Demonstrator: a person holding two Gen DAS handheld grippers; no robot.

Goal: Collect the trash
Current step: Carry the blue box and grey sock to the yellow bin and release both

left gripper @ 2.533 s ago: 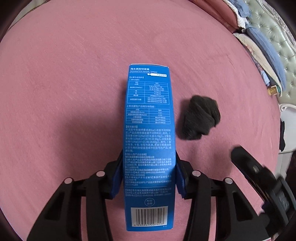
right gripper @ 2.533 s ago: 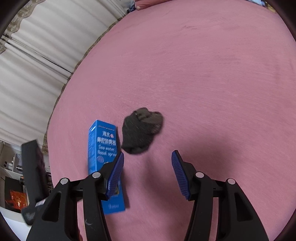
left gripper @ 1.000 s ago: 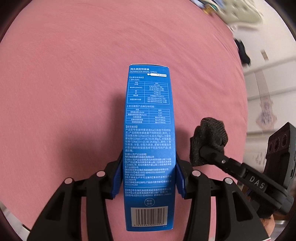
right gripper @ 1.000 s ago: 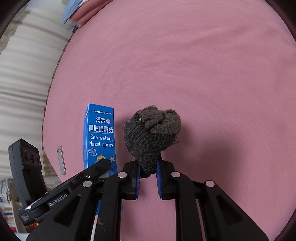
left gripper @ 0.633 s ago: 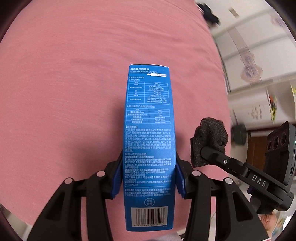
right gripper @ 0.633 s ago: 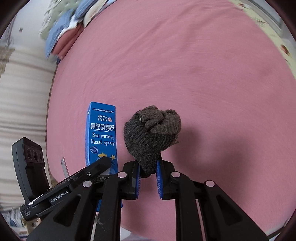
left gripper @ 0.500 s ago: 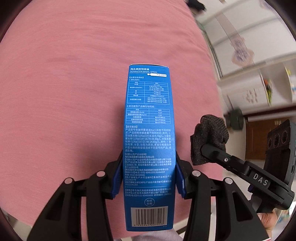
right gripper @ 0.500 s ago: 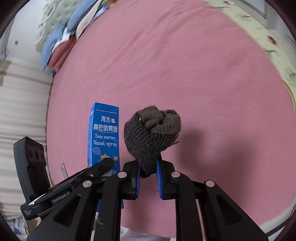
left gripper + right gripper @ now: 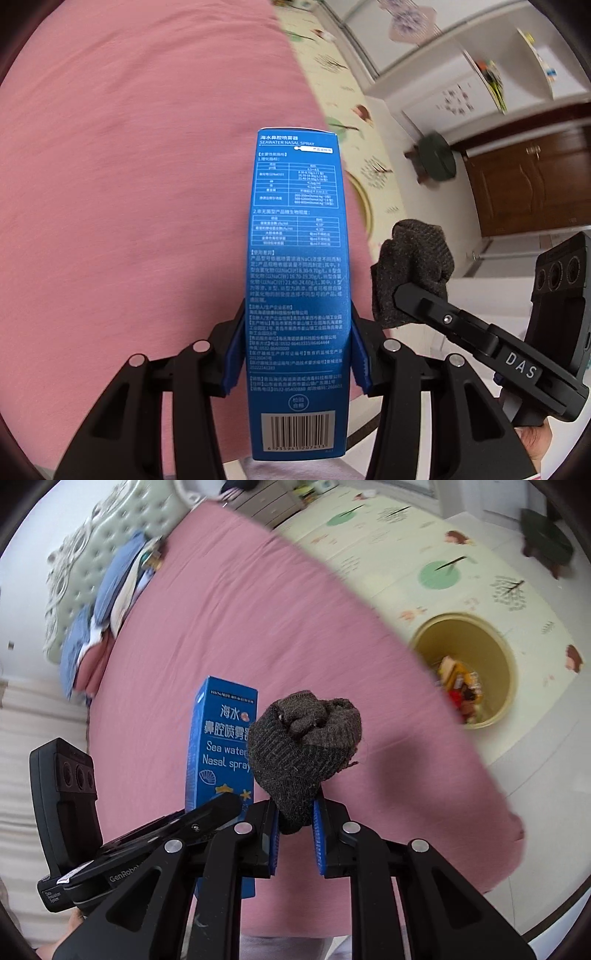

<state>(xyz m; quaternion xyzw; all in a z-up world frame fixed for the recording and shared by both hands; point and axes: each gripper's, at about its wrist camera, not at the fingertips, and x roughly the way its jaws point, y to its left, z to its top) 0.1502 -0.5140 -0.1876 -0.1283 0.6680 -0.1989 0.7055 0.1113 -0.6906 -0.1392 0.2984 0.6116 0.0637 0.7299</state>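
From my left wrist camera, my left gripper (image 9: 297, 354) pinches the blue seawater nasal spray box (image 9: 297, 280) between its 2 blue pads (image 9: 232, 360), which press on the box's long side faces. The box points straight away from the lens, barcode end nearest me and the title end farthest. Behind it lies the pink bedspread (image 9: 129, 184), and past the bed's edge I see a patterned play mat (image 9: 340, 81) and a brown wooden door (image 9: 532, 184). To the right, my right gripper (image 9: 397, 295) comes in from the side, clamped on a dark grey rolled sock (image 9: 413, 266), which hangs in the air just beside the box without touching it.

From my right wrist camera, my right gripper (image 9: 295, 825) has its 2 blue pads (image 9: 318, 842) squeezed onto the lower end of the rolled sock (image 9: 304, 746), whose bundled top rises above the fingers. Just left of it stands the nasal spray box (image 9: 218, 753), front label facing me, held by my left gripper (image 9: 221, 806), whose jaws are mostly hidden here. Beyond the pink bedspread (image 9: 240, 609), a tan round trash bin (image 9: 504, 664) sits on the play mat (image 9: 443, 554) close to the bed's edge, with colourful wrappers (image 9: 461, 686) inside. Folded blue and white bedding (image 9: 110, 587) lies against the pale green tufted headboard (image 9: 74, 550).
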